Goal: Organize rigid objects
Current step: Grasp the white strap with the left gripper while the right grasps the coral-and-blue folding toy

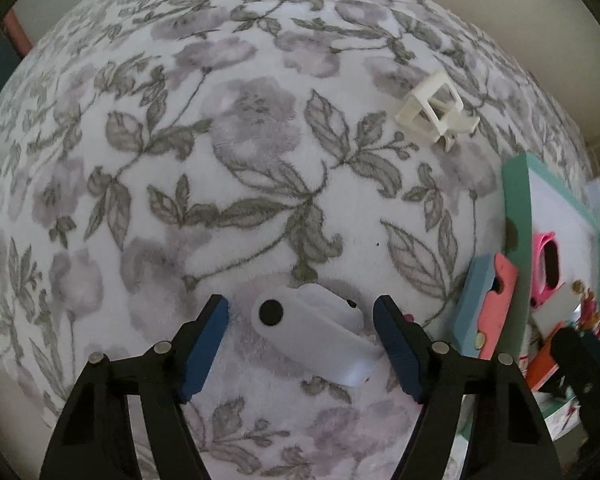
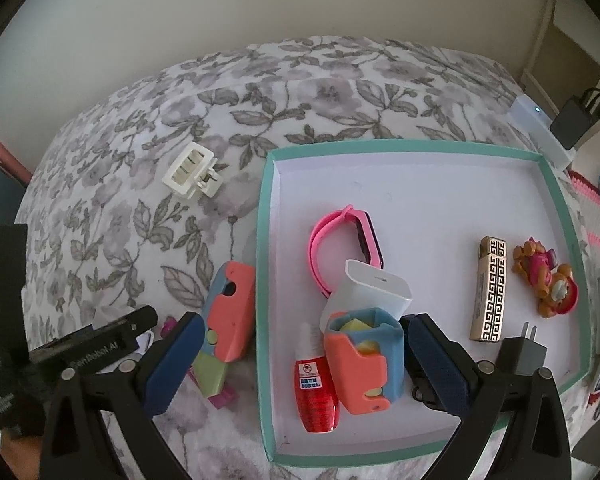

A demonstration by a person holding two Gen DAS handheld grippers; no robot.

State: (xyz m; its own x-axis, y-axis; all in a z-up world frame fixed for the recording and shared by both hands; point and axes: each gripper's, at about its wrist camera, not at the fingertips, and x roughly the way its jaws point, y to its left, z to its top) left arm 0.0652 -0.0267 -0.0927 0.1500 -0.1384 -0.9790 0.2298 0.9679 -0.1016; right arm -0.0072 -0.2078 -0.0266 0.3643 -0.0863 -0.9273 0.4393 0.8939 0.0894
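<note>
On the floral bedspread sits a teal-rimmed tray, already holding a pink watch, a white charger block, a coral-and-blue case, a red bottle, a patterned lighter and a small figurine. Step in hand, as judged: collecting a loose item. The left gripper brackets a white plastic piece lying on the cloth; its jaws stand apart, pads clear of the piece on both sides. The right gripper hovers spread over the tray's near corner, holding nothing. Next move calls for closing squarely on the piece, then carrying it to the tray. A white clip lies well apart, outstanding.
</note>
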